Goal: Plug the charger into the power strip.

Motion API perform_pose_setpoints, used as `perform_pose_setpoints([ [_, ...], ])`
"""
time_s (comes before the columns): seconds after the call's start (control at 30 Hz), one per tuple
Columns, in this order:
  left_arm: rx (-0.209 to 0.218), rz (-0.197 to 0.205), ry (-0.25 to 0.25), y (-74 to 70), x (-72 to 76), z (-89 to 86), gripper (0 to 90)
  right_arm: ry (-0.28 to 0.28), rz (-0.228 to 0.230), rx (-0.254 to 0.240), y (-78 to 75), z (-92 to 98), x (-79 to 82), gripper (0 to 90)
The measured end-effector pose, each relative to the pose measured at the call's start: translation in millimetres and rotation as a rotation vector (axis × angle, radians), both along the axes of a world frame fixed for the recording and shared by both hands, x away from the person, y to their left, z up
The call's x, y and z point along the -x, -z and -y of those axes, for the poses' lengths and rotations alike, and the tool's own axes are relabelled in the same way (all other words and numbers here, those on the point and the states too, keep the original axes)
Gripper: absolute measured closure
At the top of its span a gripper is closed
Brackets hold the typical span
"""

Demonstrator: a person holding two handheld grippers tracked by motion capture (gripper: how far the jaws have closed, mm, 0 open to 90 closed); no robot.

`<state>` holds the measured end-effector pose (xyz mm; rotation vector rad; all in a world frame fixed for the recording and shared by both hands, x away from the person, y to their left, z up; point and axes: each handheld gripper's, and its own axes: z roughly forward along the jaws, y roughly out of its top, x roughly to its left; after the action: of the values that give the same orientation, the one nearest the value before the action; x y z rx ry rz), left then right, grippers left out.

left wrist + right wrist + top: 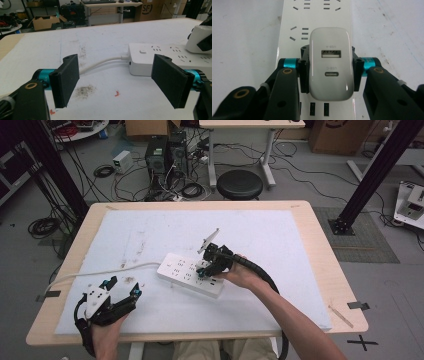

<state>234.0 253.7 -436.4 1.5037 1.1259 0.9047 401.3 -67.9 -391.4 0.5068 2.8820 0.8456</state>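
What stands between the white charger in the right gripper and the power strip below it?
Nothing visible does. The right gripper is clamped on the two sides of the white charger, which sits directly over the power strip. Whether its prongs are already in a socket cannot be told. The left gripper hangs open, apart from the strip.

each hand carries a black gripper. the left gripper (122,287) has a white plate on top, teal collars behind its jaws, and a black cable looping at the near left. seen from its own camera, its 2 jaws are flat black rectangular pads with a screw hole at the top corner, mounted on teal sleeves, with a brass-ringed pivot on the left link. the right gripper (208,268) bears a grey 3-cornered plate and a thick ribbed black cable trailing along the bare forearm. its links show brass-ringed pivots, black screws and white zip ties. the person wears khaki trousers.
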Motion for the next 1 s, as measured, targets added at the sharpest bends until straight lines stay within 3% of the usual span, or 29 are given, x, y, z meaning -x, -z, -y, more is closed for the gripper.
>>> perform_pose_setpoints([
  [0.2, 0.000, -0.002, -0.005, 0.0, 3.0, -0.7, 22.8, 0.015, 0.016, -0.015, 1.8, 1.2, 3.0, 64.0],
  [0.33, 0.005, -0.002, -0.010, 0.2, 4.4, -1.6, 22.7, 0.016, -0.034, -0.040, 2.5, 4.5, -3.6, 64.0],
  [0.37, 0.005, 0.002, -0.016, -1.4, 4.3, -2.3, 22.8, 0.005, 0.006, -0.022, 2.4, 2.2, 1.3, 64.0],
  [0.43, 0.005, 0.002, -0.016, -1.4, 4.3, -2.3, 22.8, 0.014, 0.007, -0.028, 3.1, 3.0, 2.1, 64.0],
  [0.47, 0.006, 0.007, -0.011, -3.3, 5.3, 0.1, 22.8, 0.020, 0.041, -0.029, 4.3, 2.4, 7.4, 64.0],
  [0.6, 0.003, -0.003, -0.005, -1.5, 7.1, 2.0, 23.0, 0.024, 0.062, -0.026, 5.1, 1.8, 9.7, 64.0],
  [0.8, 0.004, -0.002, -0.010, -0.8, 10.1, 1.0, 23.1, 0.003, -0.026, -0.072, 6.6, 7.3, -4.2, 64.0],
  [0.9, 0.004, -0.006, -0.013, -0.6, 11.1, -0.4, 23.2, -0.005, -0.023, -0.053, 6.0, 5.0, -4.5, 64.0],
  [0.97, 0.005, -0.004, -0.013, -0.9, 11.6, 0.0, 23.3, -0.012, 0.036, -0.021, 6.9, 0.8, 3.2, 64.0],
  [1.0, 0.002, -0.004, -0.013, -1.1, 12.1, -0.1, 23.4, -0.002, 0.036, -0.022, 7.1, 0.3, 3.6, 64.0],
])
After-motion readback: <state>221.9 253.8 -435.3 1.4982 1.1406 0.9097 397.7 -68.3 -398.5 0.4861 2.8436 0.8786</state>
